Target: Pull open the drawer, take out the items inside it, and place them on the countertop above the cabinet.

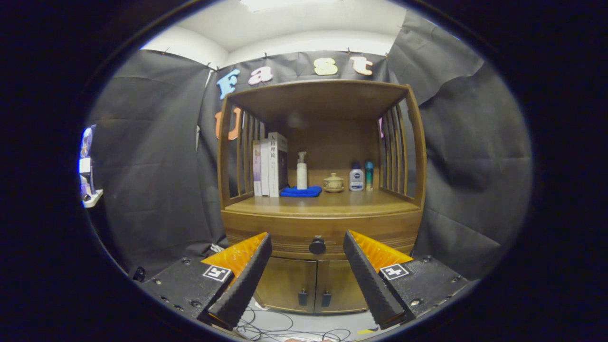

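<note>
A wooden cabinet (321, 223) stands ahead against the booth wall. Its drawer (285, 236) is closed, with a round dark knob (317, 245) at the middle of its front. The countertop (327, 202) above the drawer is a wooden shelf under a slatted hutch. My gripper (308, 240) is open, its two fingers spread wide with the knob seen between their tips but some way beyond them. Nothing is held. The drawer's inside is hidden.
At the back of the countertop stand books (270, 165), a white pump bottle (301, 171) on a blue cloth (300, 191), a small lidded cup (333, 182) and two small bottles (361, 176). Below the drawer are two cabinet doors (313, 285). Cables (285, 325) lie on the floor.
</note>
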`<state>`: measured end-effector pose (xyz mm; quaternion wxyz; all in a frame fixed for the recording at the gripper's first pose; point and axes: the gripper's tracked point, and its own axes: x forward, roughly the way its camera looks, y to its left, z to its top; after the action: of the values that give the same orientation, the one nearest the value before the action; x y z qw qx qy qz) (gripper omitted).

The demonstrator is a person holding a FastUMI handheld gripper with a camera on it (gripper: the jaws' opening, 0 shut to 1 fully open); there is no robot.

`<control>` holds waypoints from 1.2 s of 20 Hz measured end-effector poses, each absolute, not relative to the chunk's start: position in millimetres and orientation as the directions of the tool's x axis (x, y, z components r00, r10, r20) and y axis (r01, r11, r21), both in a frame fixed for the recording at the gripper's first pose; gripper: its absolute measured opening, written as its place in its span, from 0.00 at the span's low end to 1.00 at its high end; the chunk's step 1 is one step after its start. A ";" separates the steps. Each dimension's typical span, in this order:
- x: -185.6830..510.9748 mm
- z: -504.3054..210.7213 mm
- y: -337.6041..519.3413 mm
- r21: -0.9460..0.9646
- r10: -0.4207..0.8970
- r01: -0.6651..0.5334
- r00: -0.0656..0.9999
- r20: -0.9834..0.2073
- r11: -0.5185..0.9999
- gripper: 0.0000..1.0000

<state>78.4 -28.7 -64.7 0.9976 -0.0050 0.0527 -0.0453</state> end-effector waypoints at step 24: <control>245.7 -178.5 -78.1 0.034 -0.209 0.227 0.938 -0.277 0.973 0.47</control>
<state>245.7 -78.1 -178.5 0.9838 0.0325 0.1369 -0.1108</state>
